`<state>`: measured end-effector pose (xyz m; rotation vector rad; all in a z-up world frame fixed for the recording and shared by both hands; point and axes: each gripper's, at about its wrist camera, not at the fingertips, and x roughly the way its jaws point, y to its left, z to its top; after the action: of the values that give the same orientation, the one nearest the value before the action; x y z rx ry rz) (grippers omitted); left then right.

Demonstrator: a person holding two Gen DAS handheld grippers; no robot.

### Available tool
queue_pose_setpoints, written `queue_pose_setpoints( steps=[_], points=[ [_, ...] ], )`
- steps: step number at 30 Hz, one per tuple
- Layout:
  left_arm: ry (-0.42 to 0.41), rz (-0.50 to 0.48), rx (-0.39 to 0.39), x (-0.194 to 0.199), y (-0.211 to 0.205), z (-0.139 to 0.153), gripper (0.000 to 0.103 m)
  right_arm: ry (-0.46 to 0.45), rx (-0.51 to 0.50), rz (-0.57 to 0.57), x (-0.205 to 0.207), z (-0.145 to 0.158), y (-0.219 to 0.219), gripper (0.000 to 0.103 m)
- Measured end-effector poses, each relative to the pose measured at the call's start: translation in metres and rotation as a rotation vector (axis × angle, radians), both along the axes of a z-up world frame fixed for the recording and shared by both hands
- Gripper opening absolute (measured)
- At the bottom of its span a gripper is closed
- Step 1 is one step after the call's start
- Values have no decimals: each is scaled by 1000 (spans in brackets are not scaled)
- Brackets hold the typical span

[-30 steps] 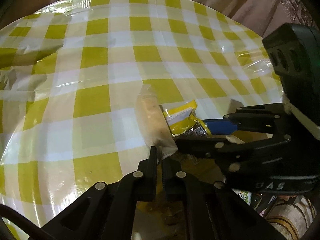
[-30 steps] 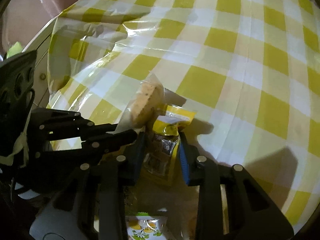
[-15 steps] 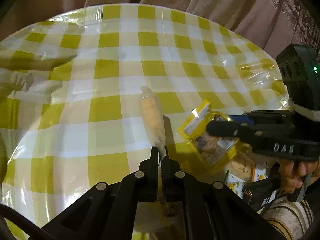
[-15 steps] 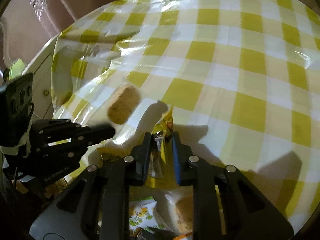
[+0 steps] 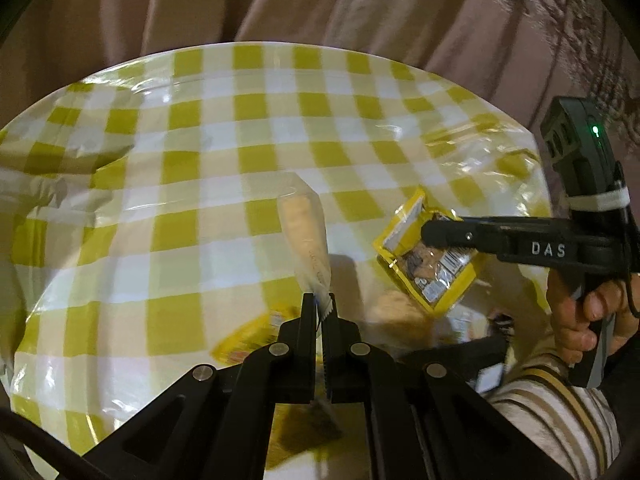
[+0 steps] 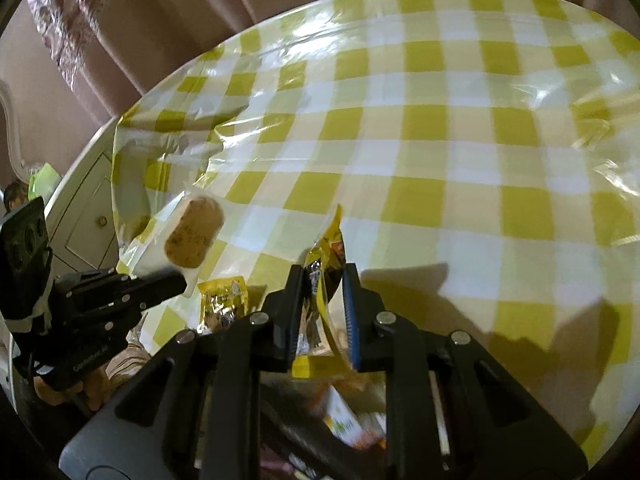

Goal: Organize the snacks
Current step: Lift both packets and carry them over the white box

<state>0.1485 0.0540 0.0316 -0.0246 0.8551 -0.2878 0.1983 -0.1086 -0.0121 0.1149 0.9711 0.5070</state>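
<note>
Left gripper (image 5: 320,312): your fingers are closed flat on the crimped end seal of the clear-wrapped biscuit packet (image 5: 304,236), and nothing more than that seal is in the bite. The packet stands out forward of the tips, clear of the checked tablecloth (image 5: 200,136), so its whole weight hangs from a thin strip of film. Judgement: a quick swing or a tilt of your wrist could let the seal slide out, and the packet would drop.

Right gripper (image 6: 320,300): your fingers are clamped on the yellow snack pouch (image 6: 324,280), gripping it edge-on with the foil creased between the pads. From the left wrist view the pouch (image 5: 430,264) hangs tilted below the finger line, also off the cloth. Judgement: the glossy foil is slippery, and the pouch may rotate or creep in the grip if you squeeze less.

Pose: you hold both tools low over the near edge of the table, pointing roughly across it, the right one reaching in from the side so that the two packets sit near each other but apart. Your right hand (image 5: 588,320) is wrapped round its handle.

Below the fingers lie more snack packets (image 6: 348,424), blurred, and another yellow pouch (image 6: 224,300) on the cloth. Judgement: lowering either load blind could snag or scatter these.
</note>
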Motion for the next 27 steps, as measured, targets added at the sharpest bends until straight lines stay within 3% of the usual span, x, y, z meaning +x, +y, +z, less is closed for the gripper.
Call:
queue_pose_setpoints(
  steps=[11, 27],
  points=[
    [5, -194, 6, -34, -98, 11, 2, -13, 19, -142, -60, 22, -89, 23],
    [38, -553, 59, -88, -270, 15, 2, 30, -62, -445, -171, 27, -265, 23]
  ],
)
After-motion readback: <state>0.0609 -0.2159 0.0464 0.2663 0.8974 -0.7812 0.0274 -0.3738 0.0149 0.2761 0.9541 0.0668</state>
